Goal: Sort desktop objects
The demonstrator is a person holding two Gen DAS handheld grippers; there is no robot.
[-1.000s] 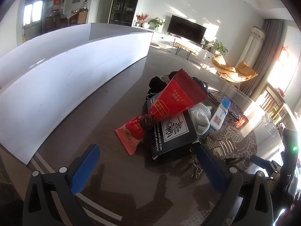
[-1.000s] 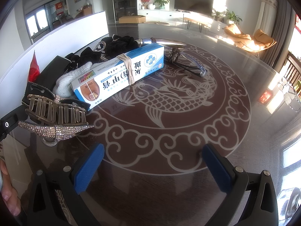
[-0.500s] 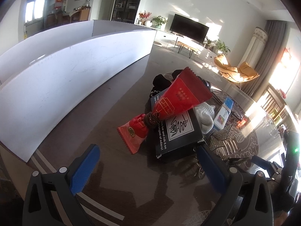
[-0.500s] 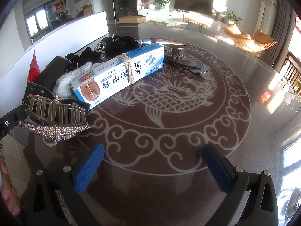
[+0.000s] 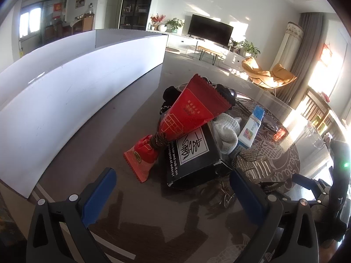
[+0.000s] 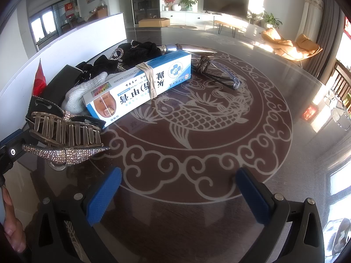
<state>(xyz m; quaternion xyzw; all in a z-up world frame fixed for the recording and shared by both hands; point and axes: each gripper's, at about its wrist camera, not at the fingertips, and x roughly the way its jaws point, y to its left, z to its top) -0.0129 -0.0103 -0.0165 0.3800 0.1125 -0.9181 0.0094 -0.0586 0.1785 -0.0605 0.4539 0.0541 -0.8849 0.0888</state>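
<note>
- The left gripper (image 5: 172, 188) is wide open and holds nothing; its blue pads (image 5: 98, 197) hang above the dark table (image 5: 92, 135), just before the pile of objects.
- The right gripper (image 6: 178, 192) is also wide open and empty, above the carp pattern (image 6: 197, 118) in the table top. At the left edge of this view a part of a hand (image 6: 13, 225) is visible.
- Nearest to the left gripper lies a red packet (image 5: 182, 122), tied in the middle with a brown band. Its lower end touches the table and its wide upper end leans on a black box (image 5: 190, 153) with white print.
- Nearest to the right gripper, on its left, is a hair claw clip (image 6: 63, 138) covered with small shiny stones.
- Behind the clip a blue and white carton (image 6: 140, 85), bound with a rubber band (image 6: 150, 81), lies diagonally; one end rests on a white knitted glove (image 6: 81, 94).
- Behind the carton there is black fabric (image 6: 140, 50) with a sparkling chain.
- To the right of the carton lie glasses (image 6: 221, 74) on the table.
- A white board (image 5: 65, 92) stands along the left side of the table.
</note>
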